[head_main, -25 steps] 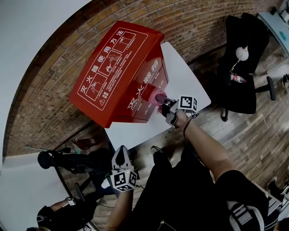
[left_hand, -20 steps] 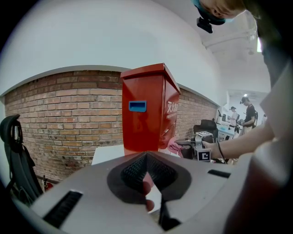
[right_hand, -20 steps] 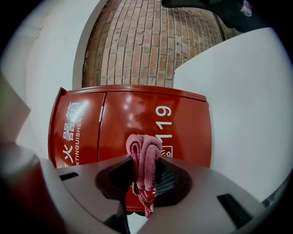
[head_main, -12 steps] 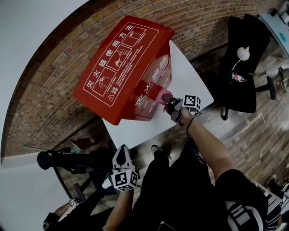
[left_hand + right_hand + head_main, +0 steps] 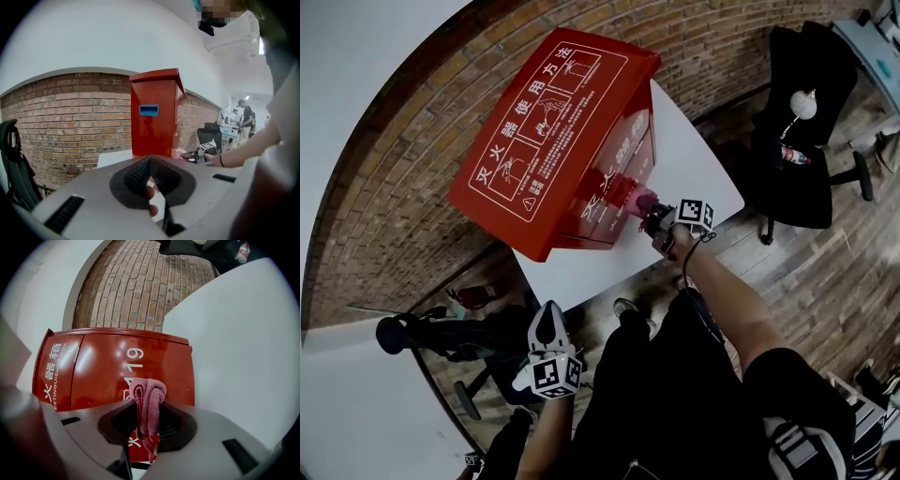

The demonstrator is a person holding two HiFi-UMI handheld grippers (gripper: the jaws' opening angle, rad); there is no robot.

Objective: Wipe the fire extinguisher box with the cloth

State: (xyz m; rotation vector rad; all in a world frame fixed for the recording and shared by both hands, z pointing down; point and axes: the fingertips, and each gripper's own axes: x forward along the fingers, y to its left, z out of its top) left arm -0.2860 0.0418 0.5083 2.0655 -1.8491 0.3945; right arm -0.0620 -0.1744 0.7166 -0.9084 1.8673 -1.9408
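The red fire extinguisher box (image 5: 553, 141) with white Chinese print stands on a white table (image 5: 694, 169) against a brick wall. My right gripper (image 5: 652, 216) is shut on a folded pink cloth (image 5: 639, 201), which presses against the lower front face of the box. In the right gripper view the cloth (image 5: 148, 401) bulges out between the jaws, just in front of the box (image 5: 103, 376). My left gripper (image 5: 547, 317) hangs low, away from the table, shut with nothing in it. The left gripper view shows the box (image 5: 154, 117) upright ahead.
A black office chair (image 5: 806, 122) carrying a bottle stands right of the table on the wooden floor. Dark equipment on a stand (image 5: 422, 333) sits at the lower left, near my left gripper. The brick wall (image 5: 394, 216) runs behind the box. A person (image 5: 244, 112) stands far off.
The right gripper with the cloth has shifted slightly along the box's front face. The head view has tilted, so the box sits higher in the picture. The left gripper has barely moved.
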